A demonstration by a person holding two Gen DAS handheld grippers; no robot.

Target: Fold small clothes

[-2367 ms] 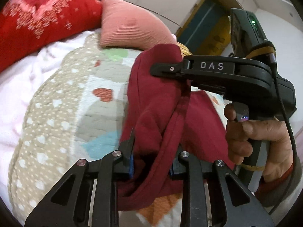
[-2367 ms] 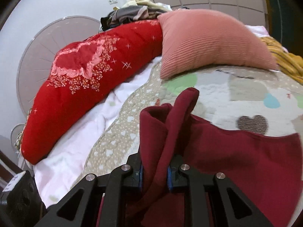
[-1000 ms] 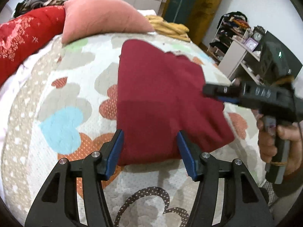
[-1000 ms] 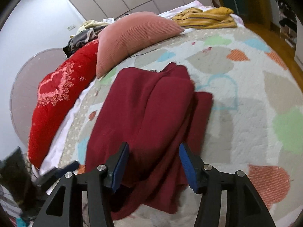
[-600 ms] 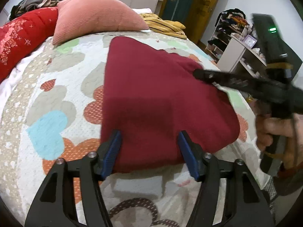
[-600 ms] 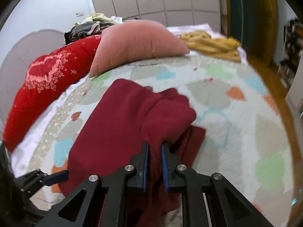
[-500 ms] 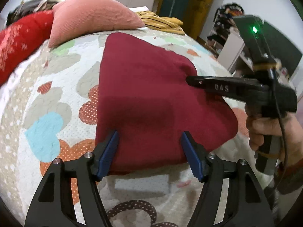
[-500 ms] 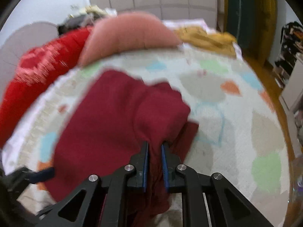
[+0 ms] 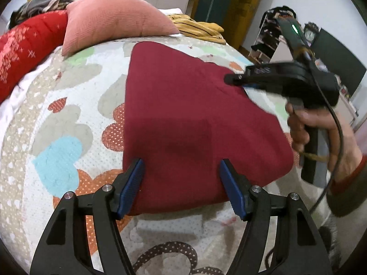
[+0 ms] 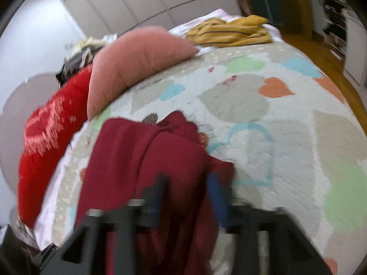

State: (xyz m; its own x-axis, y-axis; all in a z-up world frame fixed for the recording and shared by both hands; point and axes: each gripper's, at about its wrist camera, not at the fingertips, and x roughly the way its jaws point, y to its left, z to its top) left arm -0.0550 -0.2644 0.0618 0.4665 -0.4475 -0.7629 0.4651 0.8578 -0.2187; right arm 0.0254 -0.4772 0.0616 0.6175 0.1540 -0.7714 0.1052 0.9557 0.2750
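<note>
A dark red garment [image 9: 183,119] lies folded flat on the heart-patterned quilt [image 9: 68,119]. My left gripper [image 9: 181,183] is open, its blue pads either side of the garment's near edge, holding nothing. My right gripper [image 10: 187,183] is blurred with motion over the garment's right side [image 10: 146,160]; its jaws stand apart with red cloth between them. In the left wrist view it [image 9: 231,78] sits at the garment's far right corner.
A pink cushion [image 9: 114,20], a red embroidered bolster [image 9: 25,45] and a yellow striped garment [image 9: 197,27] lie at the head of the bed. A pile of clothes [image 9: 43,0] sits behind. Shelves [image 9: 270,34] and wooden floor [image 10: 321,50] are on the right.
The right gripper was shut on a fold of the garment half a second ago; now its jaws have parted and it moves fast. The left gripper stays open at the near edge.
</note>
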